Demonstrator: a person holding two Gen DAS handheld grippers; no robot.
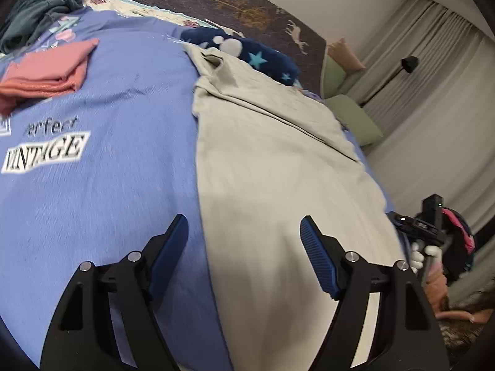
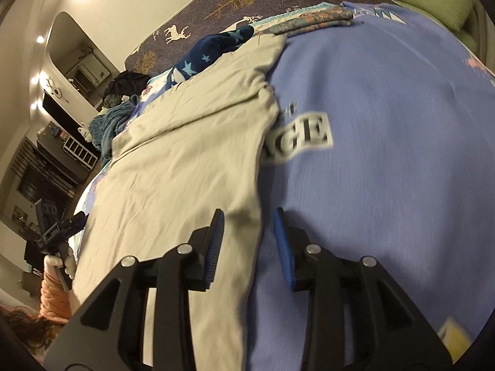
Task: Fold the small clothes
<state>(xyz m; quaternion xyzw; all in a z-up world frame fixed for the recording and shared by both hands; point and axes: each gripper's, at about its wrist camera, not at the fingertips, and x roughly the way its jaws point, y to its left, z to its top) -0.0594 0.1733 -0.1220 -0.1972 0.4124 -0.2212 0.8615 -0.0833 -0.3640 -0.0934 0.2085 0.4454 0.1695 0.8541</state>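
A light grey garment (image 1: 272, 160) lies spread flat on the blue bedspread (image 1: 108, 185), with a fold across its far part. It also shows in the right wrist view (image 2: 185, 160). My left gripper (image 1: 244, 232) is open wide and empty, low over the garment's left edge. My right gripper (image 2: 249, 232) is open with a narrower gap, straddling the garment's right edge, holding nothing. A folded pink garment (image 1: 49, 71) lies on the bedspread at the far left.
A navy star-patterned cloth (image 1: 247, 52) lies beyond the grey garment. A teal pile (image 1: 37, 9) sits at the far left corner. Green cushions (image 1: 352, 114), curtains and a floor lamp (image 1: 408, 63) stand beyond the bed's right edge. The other hand-held gripper (image 1: 433, 225) shows at the right.
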